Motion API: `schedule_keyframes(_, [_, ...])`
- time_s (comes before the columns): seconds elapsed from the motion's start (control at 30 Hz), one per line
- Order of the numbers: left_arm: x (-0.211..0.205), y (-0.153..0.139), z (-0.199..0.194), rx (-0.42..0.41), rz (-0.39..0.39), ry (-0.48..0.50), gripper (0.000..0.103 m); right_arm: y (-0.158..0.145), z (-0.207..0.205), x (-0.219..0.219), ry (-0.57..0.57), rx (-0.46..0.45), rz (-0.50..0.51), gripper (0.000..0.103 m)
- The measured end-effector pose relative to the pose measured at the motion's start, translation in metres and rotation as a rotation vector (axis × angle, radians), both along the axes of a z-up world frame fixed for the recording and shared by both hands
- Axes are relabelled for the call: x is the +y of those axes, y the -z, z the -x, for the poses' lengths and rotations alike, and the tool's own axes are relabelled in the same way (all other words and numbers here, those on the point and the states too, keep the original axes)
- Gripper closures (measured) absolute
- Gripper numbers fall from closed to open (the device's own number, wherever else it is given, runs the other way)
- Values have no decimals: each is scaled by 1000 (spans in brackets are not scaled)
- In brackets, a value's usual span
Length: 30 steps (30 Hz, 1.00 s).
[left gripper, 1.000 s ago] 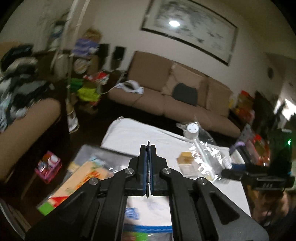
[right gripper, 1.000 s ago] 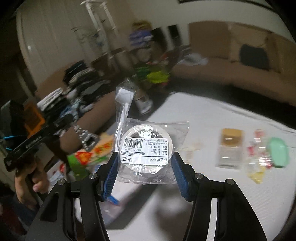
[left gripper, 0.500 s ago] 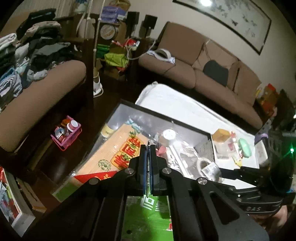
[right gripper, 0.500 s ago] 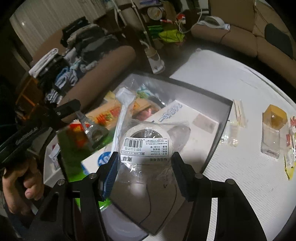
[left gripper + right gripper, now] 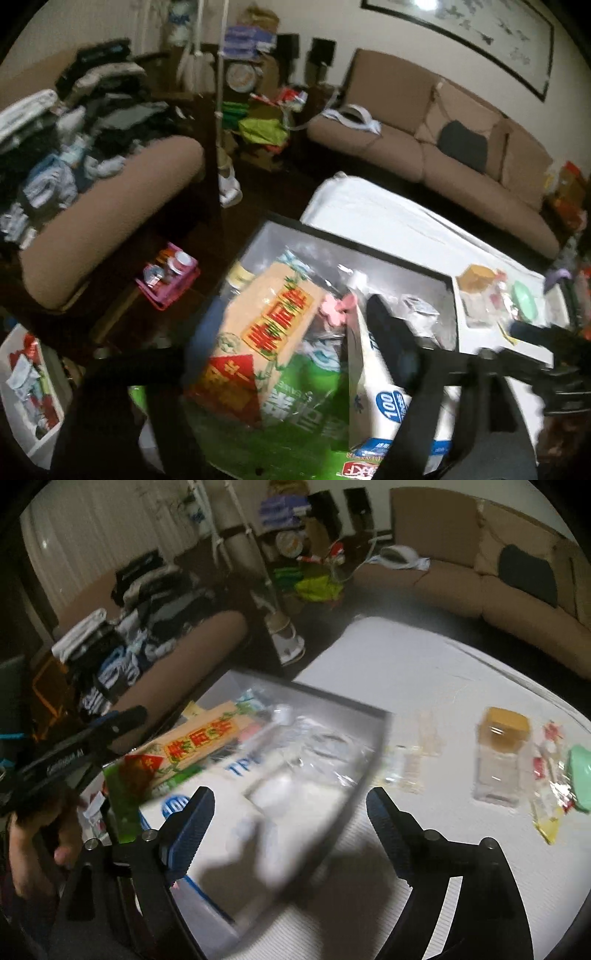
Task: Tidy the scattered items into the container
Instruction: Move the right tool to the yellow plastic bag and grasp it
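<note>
Right wrist view: right claw (image 5: 288, 812) opening, empty, above bagged tape (image 5: 314, 753) lying in container (image 5: 376, 746)

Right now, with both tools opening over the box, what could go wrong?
1. The container is already heaped: the bagged items lie loose on top and may slide out over the rim.
2. The right tool, jaws opening with nothing between them, hangs over the rim and could knock it when lifting away.
3. The small packets beside the box are clear and flat, easy to miss or pinch badly.
</note>
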<state>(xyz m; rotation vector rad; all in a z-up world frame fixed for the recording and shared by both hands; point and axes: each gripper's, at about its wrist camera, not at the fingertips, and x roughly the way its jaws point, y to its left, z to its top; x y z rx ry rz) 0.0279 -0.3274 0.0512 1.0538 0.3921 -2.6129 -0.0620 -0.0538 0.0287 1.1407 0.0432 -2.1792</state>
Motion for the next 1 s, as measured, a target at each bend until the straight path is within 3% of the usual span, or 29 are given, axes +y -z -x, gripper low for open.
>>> schedule_keyframes(0.17, [26, -31, -4, 82, -5, 55, 0, 3, 7, 123, 197, 53, -58, 10])
schedule_keyframes(0.3, [75, -55, 2, 138, 1, 174, 0, 31, 23, 219, 371, 29, -161, 10])
schedule_keyframes(0.43, [147, -57, 21, 132, 10, 347, 0, 67, 44, 277, 459, -23, -223, 10])
schedule_keyframes(0.53, [199, -47, 33, 156, 9, 451, 0, 96, 70, 278, 421, -35, -259, 10])
schedule_keyframes(0.67, [245, -9, 48, 189, -105, 520, 0, 133, 105, 261, 348, 40, -339, 11])
schedule_keyframes(0.8, [273, 31, 75, 44, -140, 550, 0, 159, 132, 259, 328, 75, -353, 11])
schedule_keyframes(0.87, [275, 40, 79, 26, -146, 550, 0, 169, 140, 258, 300, 47, -318, 10])
schedule_keyframes(0.93, [271, 45, 83, 12, -162, 539, 0, 179, 143, 252, 285, 51, -345, 10])
schedule_keyframes(1.0, [265, 49, 85, -3, -172, 530, 0, 180, 142, 253, 294, 84, -326, 17])
